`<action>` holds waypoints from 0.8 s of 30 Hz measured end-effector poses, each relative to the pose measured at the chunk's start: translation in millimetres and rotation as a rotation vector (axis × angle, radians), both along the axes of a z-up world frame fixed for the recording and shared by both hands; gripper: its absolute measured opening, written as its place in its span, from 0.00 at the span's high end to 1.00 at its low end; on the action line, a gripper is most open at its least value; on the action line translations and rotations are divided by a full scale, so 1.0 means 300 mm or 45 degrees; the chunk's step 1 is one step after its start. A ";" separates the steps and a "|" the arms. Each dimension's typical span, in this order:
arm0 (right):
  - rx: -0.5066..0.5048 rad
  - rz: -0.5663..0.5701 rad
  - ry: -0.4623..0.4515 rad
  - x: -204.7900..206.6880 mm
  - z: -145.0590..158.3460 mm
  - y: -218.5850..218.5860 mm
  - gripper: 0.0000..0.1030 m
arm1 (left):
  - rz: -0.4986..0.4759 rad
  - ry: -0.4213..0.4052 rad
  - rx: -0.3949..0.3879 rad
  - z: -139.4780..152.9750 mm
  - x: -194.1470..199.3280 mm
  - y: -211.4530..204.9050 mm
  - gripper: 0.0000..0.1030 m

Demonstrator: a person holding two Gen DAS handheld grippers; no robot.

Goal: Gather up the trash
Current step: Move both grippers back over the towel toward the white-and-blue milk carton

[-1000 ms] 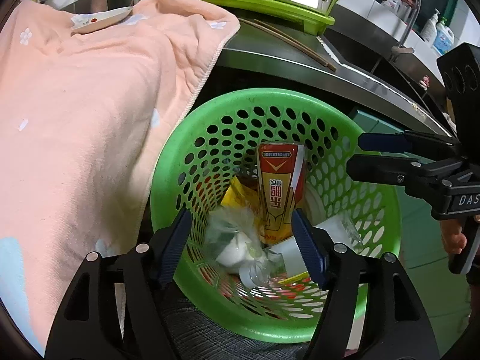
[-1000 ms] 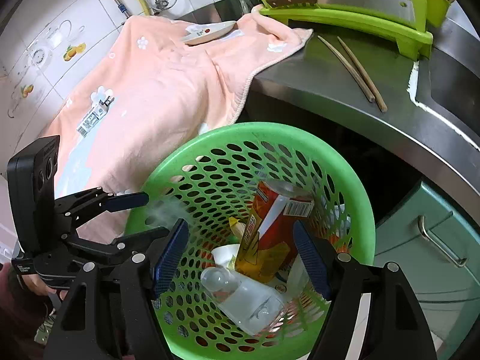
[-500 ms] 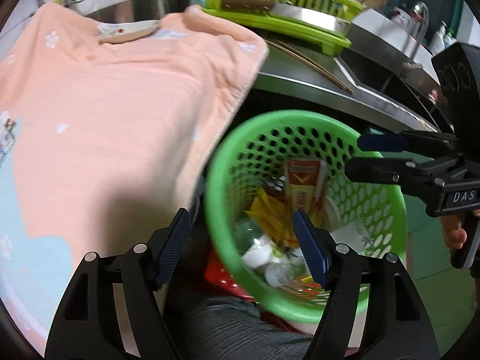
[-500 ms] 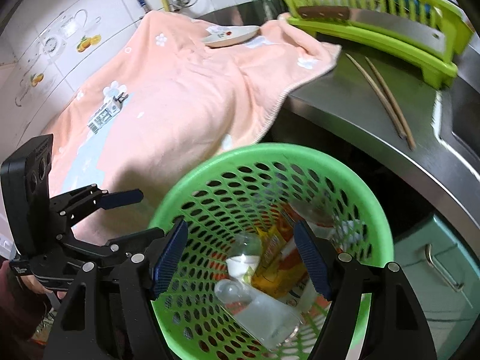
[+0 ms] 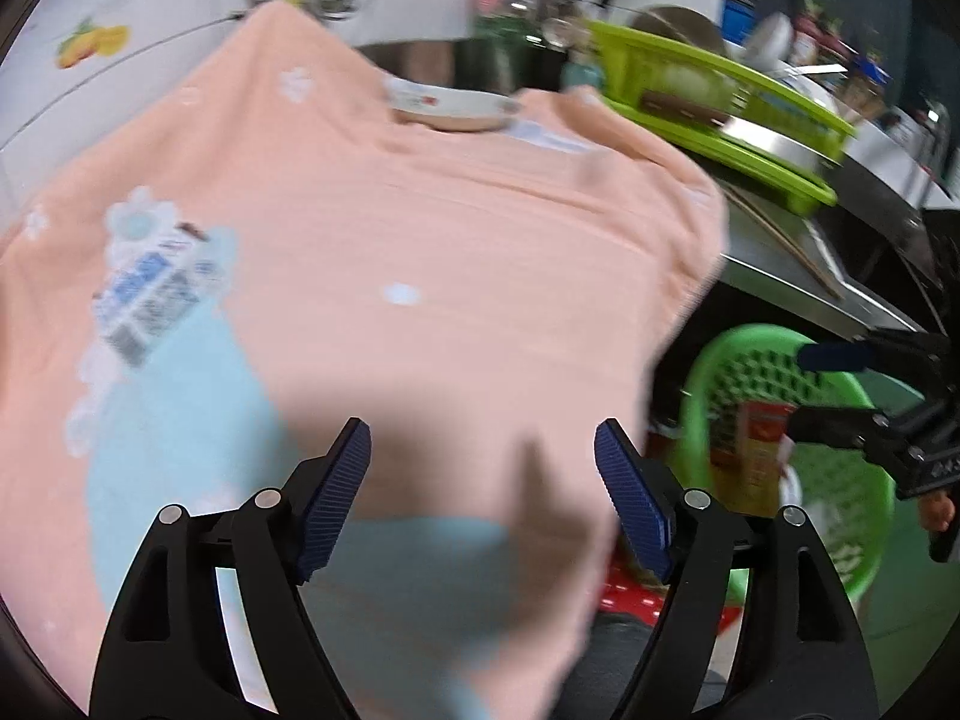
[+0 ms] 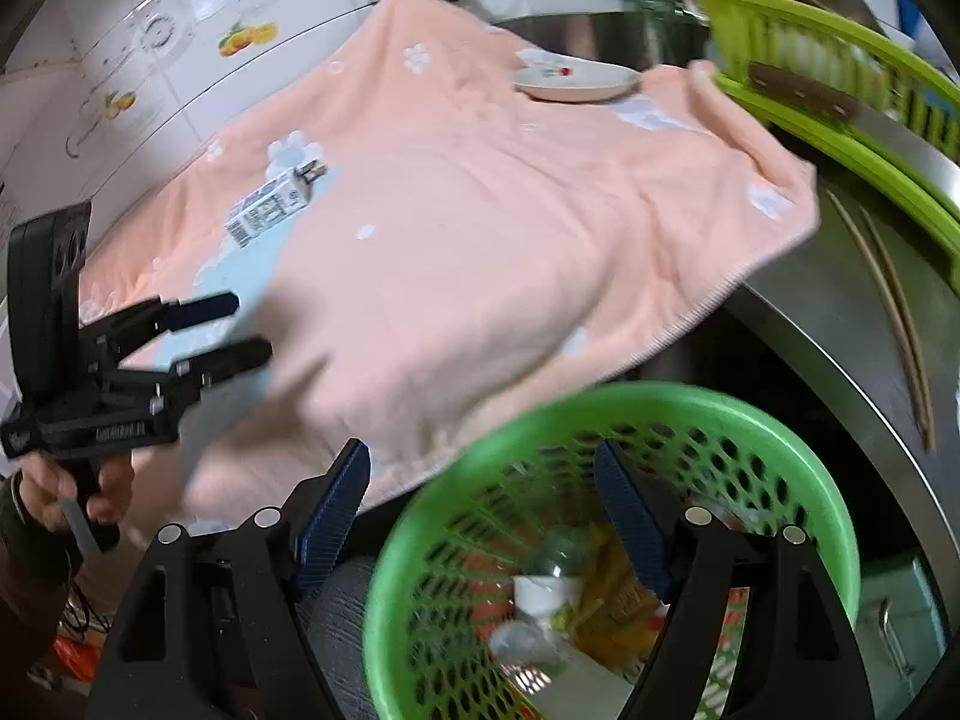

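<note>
Green perforated basket [image 6: 606, 420] already holds a drink carton [image 5: 753, 450], bottles and wrappers; one small carton [image 6: 270, 210], apparently trash, remains on the pink towel [image 6: 480, 240]; both the left hand-held gripper [image 5: 483, 492] and right hand-held gripper [image 6: 483, 510] stand wide, having just opened further, empty.

Black hand-held gripper [image 5: 483, 492]: ribbed blue pads [image 5: 336, 498], silver screws; second hand-held gripper [image 6: 483, 492] alike

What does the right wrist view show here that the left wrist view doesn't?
Only the right wrist view: the left gripper from outside, chopsticks clearly on the steel counter, and bottles at the basket's bottom. Only the left wrist view: the right gripper from outside, above the basket. Both: pink towel, carton, dish, green basket, green rack.
</note>
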State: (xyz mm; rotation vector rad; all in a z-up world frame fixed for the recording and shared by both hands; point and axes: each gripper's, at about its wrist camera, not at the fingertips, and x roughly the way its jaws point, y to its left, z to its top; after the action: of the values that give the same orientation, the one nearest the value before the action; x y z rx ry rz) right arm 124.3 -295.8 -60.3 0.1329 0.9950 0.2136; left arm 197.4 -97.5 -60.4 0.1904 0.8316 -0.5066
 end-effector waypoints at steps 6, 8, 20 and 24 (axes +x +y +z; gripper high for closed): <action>-0.010 0.080 -0.006 0.099 0.006 0.107 0.24 | 0.144 -0.061 0.045 0.035 0.146 0.173 0.25; -0.010 0.107 -0.004 0.131 0.003 0.143 0.24 | 0.189 -0.077 0.058 0.046 0.199 0.222 0.24; -0.040 0.237 0.012 0.279 -0.001 0.295 0.23 | 0.229 -0.135 0.146 0.093 0.535 0.405 0.18; -0.053 0.277 0.013 0.320 0.000 0.328 0.23 | 0.162 -0.110 0.214 0.049 0.618 0.403 0.18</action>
State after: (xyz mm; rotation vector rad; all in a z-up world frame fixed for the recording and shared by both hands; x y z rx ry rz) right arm 220.4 -197.3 -60.4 -0.0127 1.0235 0.3910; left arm 382.8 23.3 -45.8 0.3101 0.7963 -0.3072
